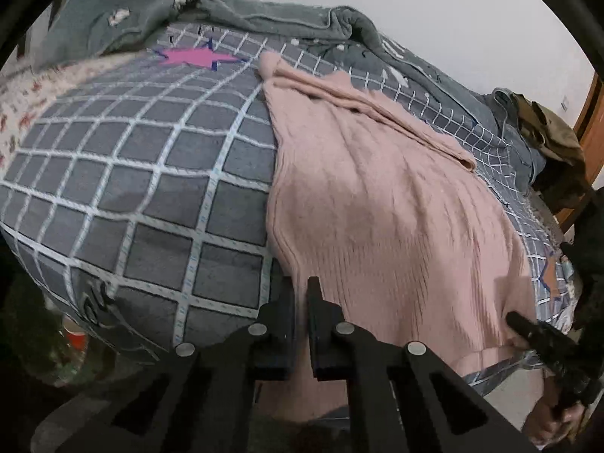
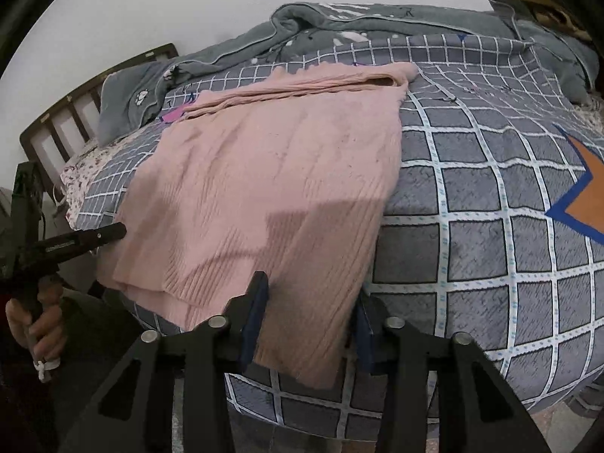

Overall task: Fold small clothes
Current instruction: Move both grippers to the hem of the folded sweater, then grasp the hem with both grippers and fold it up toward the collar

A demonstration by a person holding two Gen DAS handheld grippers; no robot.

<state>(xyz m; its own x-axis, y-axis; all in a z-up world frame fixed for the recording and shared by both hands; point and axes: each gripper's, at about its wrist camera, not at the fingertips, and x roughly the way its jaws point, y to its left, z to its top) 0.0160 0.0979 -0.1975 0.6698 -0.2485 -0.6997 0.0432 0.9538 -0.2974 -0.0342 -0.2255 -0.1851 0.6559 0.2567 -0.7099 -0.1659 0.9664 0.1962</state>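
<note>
Lying spread across a bed's grey checked cover (image 1: 158, 204), a pink knitted sweater (image 1: 381, 204) is stretching from the near edge of the mattress toward the far side, one sleeve folded across its upper part. The left gripper (image 1: 301, 294) is closing its jaws to a narrow gap on the sweater's left edge, near the bed's front edge, with a strip of pink knit passing between the black fingers. The right gripper (image 2: 311, 302) is hovering with its jaws wide apart, the sweater's lower hem lying between its blue-padded fingers (image 2: 256, 302) at the front edge of the bed. In the right wrist view, a person's hand (image 2: 37, 324) is gripping the left tool's handle beyond the bed's left side. A grey blanket (image 2: 339, 26) is sitting bunched along the far edge by the wall, and a wooden headboard (image 2: 71, 113) is showing at the far left corner.
</note>
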